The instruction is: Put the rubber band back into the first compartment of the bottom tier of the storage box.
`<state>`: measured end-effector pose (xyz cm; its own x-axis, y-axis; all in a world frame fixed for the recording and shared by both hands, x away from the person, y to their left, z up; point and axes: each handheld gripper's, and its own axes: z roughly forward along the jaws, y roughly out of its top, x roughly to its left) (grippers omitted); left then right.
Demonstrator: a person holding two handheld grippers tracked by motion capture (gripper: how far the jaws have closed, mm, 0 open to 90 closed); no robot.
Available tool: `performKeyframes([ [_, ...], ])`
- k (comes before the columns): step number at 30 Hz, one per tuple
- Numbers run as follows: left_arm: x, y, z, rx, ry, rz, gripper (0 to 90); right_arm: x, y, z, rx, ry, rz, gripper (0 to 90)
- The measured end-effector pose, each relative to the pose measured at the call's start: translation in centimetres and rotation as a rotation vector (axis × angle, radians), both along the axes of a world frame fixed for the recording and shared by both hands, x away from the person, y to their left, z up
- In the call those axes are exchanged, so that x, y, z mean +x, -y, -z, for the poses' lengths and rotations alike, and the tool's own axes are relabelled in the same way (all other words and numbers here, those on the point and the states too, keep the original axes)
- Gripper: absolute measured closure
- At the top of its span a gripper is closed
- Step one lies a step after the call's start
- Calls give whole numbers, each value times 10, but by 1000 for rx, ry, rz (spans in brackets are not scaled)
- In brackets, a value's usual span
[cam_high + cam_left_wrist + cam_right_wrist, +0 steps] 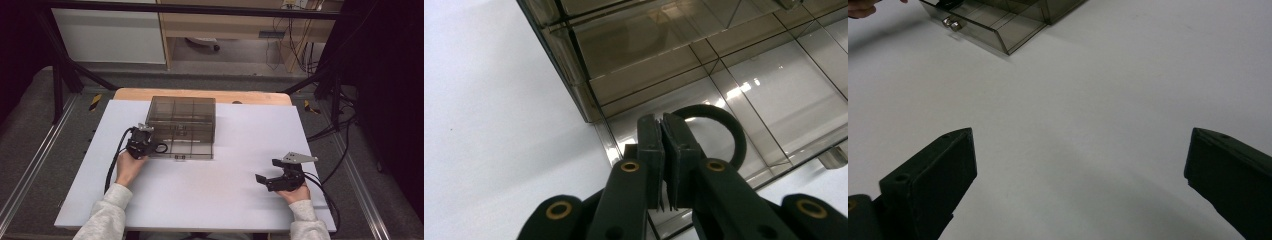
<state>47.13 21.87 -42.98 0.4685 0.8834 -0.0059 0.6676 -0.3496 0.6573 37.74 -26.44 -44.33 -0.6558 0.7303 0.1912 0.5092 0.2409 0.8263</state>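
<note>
A smoky clear drawer box stands at the back of the white table, its lowest drawer pulled out toward me. My left gripper hovers at the drawer's left front corner, shut on a thin black ring. In the left gripper view the jaws pinch the ring's edge above the drawer's divided compartments. At the right, my right gripper rests low over the bare table, open and holding nothing. The drawer lies far ahead of it.
The drawer front carries a small metal knob. A wooden strip edges the table's far side, and black frame bars and cables stand around it. Bare white surface spreads between the two hands.
</note>
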Motion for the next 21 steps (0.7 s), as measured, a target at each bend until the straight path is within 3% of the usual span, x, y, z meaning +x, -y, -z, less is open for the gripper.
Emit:
performKeyframes([
  [8, -6, 2, -7, -18, 29, 21, 817, 0, 0, 0, -1, 1, -1, 11],
  [17, -16, 4, -19, -51, 68, 58, 667, 0, 0, 0, -1, -2, 0, 11],
  [21, -21, 4, -23, -67, 59, 75, 607, 0, 0, 0, 0, -1, 1, 11],
])
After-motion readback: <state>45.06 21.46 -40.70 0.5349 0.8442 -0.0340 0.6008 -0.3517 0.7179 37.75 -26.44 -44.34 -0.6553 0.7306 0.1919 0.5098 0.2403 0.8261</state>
